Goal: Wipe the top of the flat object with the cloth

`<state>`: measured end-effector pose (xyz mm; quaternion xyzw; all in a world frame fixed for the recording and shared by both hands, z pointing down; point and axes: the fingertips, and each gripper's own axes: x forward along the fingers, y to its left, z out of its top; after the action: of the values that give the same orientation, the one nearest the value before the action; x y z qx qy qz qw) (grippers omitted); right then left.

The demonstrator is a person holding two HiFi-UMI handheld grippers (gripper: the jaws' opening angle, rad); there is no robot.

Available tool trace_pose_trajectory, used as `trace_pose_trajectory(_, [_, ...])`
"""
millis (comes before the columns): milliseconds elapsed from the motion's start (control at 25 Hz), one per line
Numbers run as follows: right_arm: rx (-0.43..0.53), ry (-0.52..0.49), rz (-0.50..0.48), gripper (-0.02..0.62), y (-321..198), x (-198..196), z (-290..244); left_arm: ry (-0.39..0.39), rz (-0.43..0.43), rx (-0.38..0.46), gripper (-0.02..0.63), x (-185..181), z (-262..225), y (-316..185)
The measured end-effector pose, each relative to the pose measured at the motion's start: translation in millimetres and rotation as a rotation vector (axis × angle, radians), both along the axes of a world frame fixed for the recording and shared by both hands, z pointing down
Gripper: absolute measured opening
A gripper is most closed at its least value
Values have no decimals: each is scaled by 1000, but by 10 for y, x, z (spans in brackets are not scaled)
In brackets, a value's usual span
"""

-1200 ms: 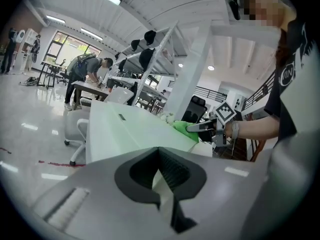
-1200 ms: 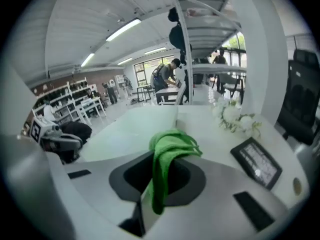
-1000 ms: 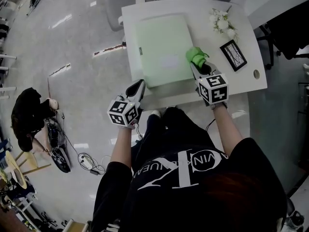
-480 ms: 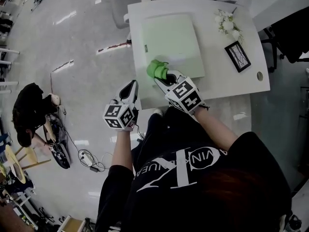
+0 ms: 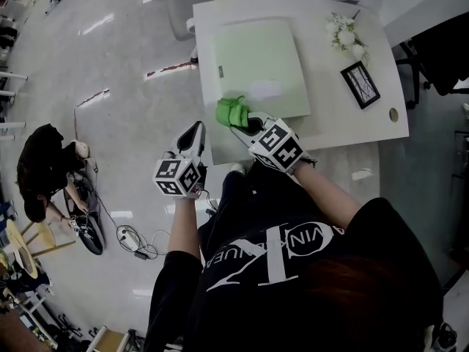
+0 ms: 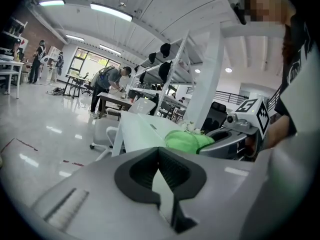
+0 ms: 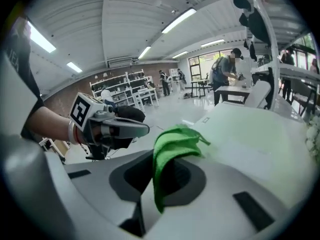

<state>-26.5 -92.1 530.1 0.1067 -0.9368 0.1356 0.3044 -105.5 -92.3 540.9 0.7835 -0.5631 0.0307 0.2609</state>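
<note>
The right tongs [image 5: 248, 122], clamped on the green cloth [image 5: 232, 111], have swept it from the right edge of the flat object [image 5: 256, 61] to its near-left corner, a pass seemingly complete, while the left tongs [image 5: 196, 130] hang closed and empty.

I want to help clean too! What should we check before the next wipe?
1. Cloth held tight: ok, the right gripper is shut on it.
2. Cloth on the green board: ok, at its near left corner.
3. Left gripper out of the way: ok, shut, empty, beside the table.
4. Flowers and picture frame off the board: ok, both are to its right.
5. Board all clean: cannot tell; a pale patch shows near the cloth.
</note>
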Motion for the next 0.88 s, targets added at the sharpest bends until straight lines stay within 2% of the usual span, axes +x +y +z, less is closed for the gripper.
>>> trace_pose_trajectory(240, [-47,-29,110,43,-193,302,-16,-4,43,5,11,135,-21,-125])
trace_pose_trajectory(880, [-70,-31,411,43,-605,1436,-49,-19,100,11,11,305,-76,-359])
